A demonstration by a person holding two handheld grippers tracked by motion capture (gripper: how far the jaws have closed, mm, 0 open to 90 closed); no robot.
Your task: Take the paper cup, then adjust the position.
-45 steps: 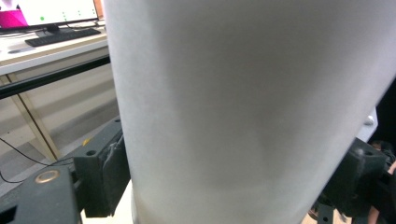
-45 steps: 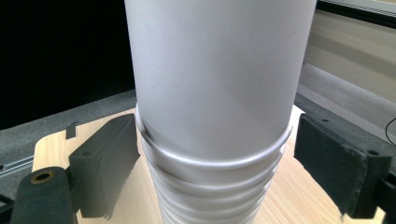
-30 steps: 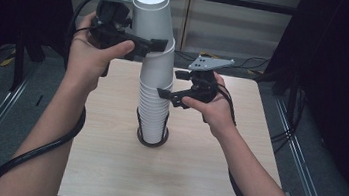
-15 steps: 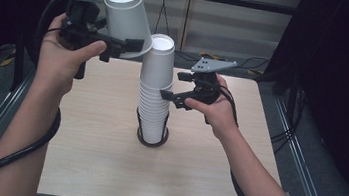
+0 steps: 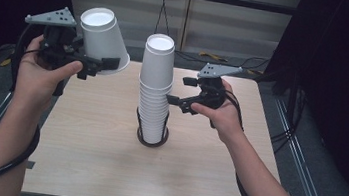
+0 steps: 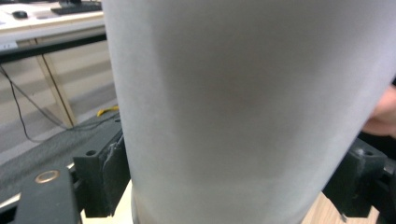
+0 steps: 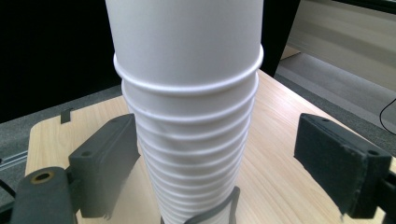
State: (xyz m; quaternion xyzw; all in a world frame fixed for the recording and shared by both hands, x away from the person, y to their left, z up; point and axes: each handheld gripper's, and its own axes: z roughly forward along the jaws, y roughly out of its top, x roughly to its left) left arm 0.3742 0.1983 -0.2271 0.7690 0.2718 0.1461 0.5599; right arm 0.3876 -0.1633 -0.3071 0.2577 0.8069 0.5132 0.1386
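Note:
A tall stack of white paper cups stands upside down in a black wire holder at the table's middle. One more white cup, also upside down and tilted, hangs up and left of the stack, and my left gripper is shut on it near its rim. In the left gripper view the cup sits between both jaws of the left gripper. My right gripper stands open at the stack's right side. In its own view the right gripper has the stack between its jaws, the left pad close, the right pad well apart.
The light wooden table has dark floor and metal rails at both sides. Cables lie behind the far edge. A black cable trails under the left forearm.
The left gripper has carried the top cup off the stack, leftward and a little down. The right gripper has stayed beside the stack.

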